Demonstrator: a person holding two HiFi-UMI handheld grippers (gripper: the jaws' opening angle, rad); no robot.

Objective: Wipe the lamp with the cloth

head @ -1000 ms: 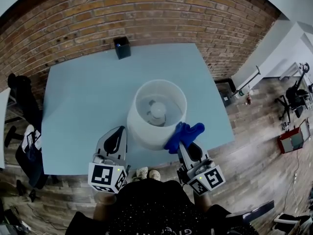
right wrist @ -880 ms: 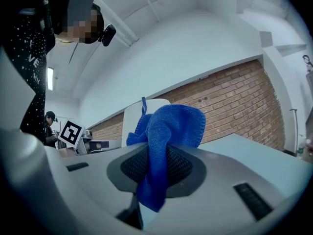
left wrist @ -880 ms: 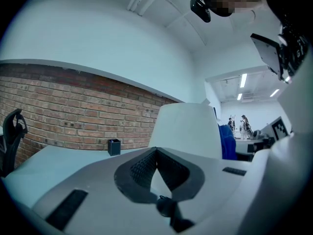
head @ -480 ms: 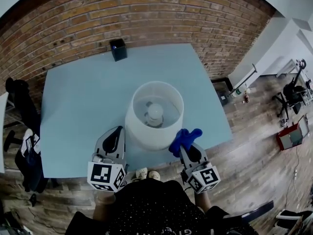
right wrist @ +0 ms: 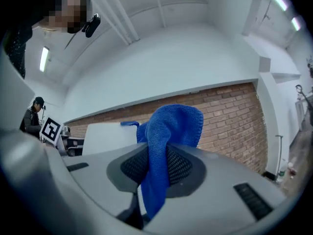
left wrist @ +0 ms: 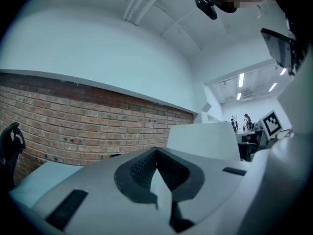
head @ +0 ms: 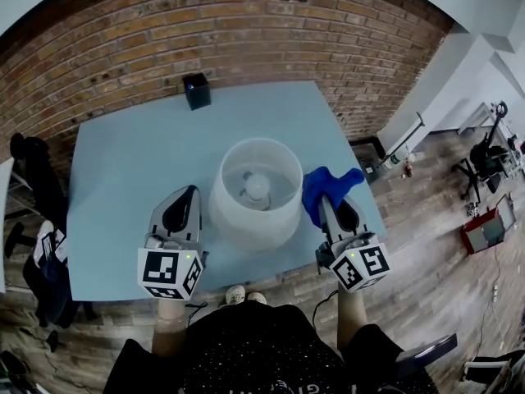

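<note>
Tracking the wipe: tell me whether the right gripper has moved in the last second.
Yes. The right gripper, shut on the cloth, went from the lamp's near side round to its right side.

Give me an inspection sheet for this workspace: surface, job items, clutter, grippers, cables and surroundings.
Surface: light blue square table, holding the lamp and one box.
Job's things: white cylindrical drum-shade lamp upright mid-table; blue microfibre cloth held by its right side, contact unclear.
Clutter: small black box at the far edge.
Grippers: left gripper shut, empty, left of the lamp; right gripper shut on the cloth.
Cables: nothing seen on the table.
Surroundings: red brick wall behind; wooden plank floor around.
</note>
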